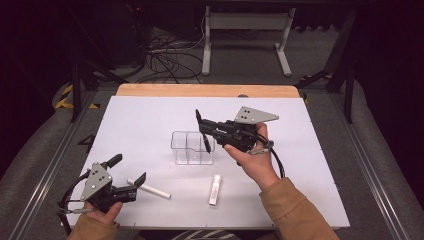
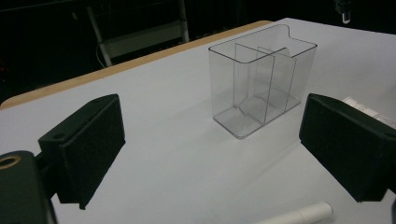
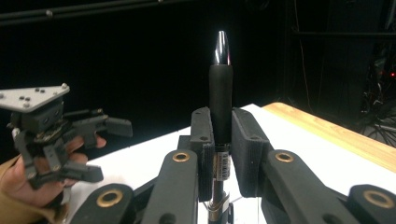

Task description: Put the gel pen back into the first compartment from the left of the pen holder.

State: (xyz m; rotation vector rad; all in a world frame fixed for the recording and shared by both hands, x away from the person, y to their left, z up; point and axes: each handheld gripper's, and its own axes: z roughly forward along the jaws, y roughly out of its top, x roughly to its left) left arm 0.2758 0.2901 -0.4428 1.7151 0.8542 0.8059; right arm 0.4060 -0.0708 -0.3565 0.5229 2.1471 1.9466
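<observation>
My right gripper (image 1: 203,129) is held above the table, shut on a black pen (image 1: 205,141). The pen hangs over the clear divided organizer (image 1: 192,148). In the right gripper view the pen (image 3: 220,93) stands upright between the pads, silver tip up. My left gripper (image 1: 127,170) is low at the front left with its jaws open and nothing between them. A white marker (image 1: 150,189) lies just right of it. In the left gripper view, the organizer (image 2: 261,84) stands beyond the open left gripper (image 2: 215,149).
A second white marker (image 1: 215,189) lies in front of the organizer, near the right forearm. The white table mat (image 1: 150,115) ends at a wooden edge (image 1: 205,90) at the back. Cables and a desk frame sit on the floor beyond.
</observation>
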